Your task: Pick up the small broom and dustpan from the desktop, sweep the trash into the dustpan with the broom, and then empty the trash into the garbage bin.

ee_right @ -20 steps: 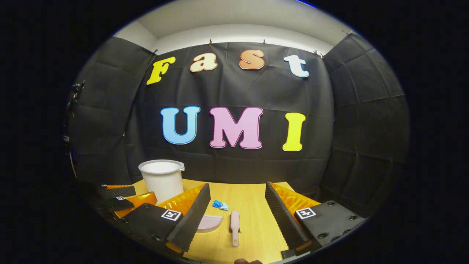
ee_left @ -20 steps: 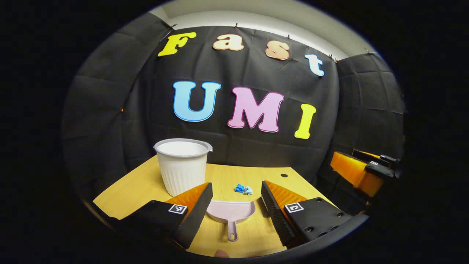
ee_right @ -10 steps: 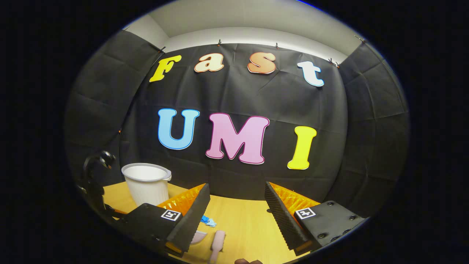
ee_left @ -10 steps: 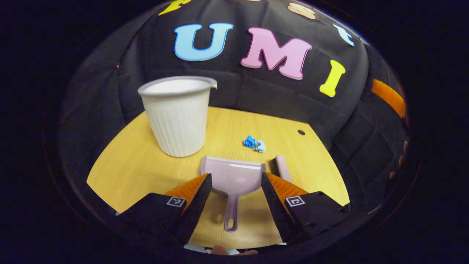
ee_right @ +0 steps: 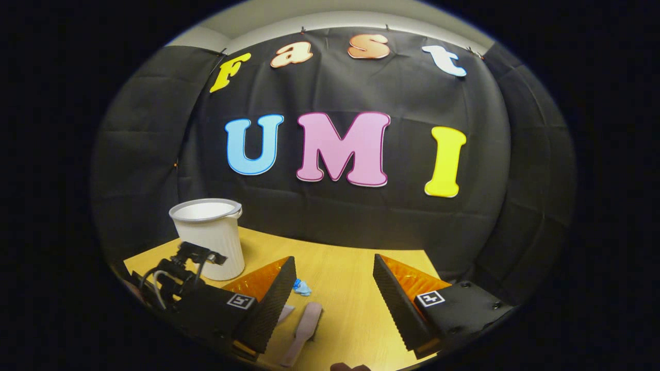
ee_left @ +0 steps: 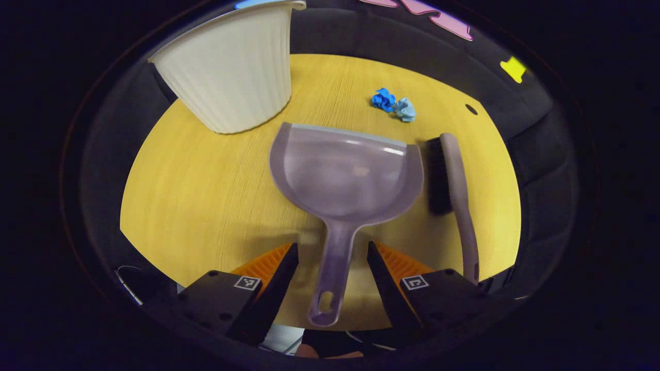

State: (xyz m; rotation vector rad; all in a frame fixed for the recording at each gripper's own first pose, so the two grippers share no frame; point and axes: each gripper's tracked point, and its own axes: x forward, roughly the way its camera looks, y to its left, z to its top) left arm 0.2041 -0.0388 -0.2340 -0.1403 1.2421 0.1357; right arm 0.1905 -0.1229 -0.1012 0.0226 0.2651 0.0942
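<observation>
- Wooden counter [ee_left: 206,180] across the middle of the left gripper view, seen from steeply above; in the right gripper view [ee_right: 350,288] a low strip along the bottom, seen nearly level.
- White ribbed garbage bin [ee_left: 232,67] at upper left of the left gripper view, upright on the counter; at lower left of the right gripper view [ee_right: 209,234], rim plain against the black wall.
- Left gripper [ee_left: 330,257] tilted down over the counter at bottom centre, fingers [ee_left: 276,281] spread apart, one on each side of the dustpan handle, neither touching it; square black-and-white marker tags on both, no readable writing.
- Right gripper [ee_right: 334,281] held nearly level at bottom centre of its view, fingers [ee_right: 397,304] wide apart with bare counter between them, gripping nothing; same kind of marker tags.
- Pale mauve dustpan [ee_left: 345,170] flat at centre of the left gripper view, mouth toward the top of the frame, handle running down between the left fingers.
- Small broom [ee_left: 459,185] just right of the dustpan, lying flat, dark bristles facing the pan, apart from it; at bottom left of centre in the right gripper view [ee_right: 304,327].
- Crumpled blue trash [ee_left: 394,103], two scraps side by side, at upper right of the left gripper view beyond the pan's mouth; a blue scrap [ee_right: 301,287] beside the right gripper's left-hand finger.
- No brand or label legible on bin, pan or broom.
</observation>
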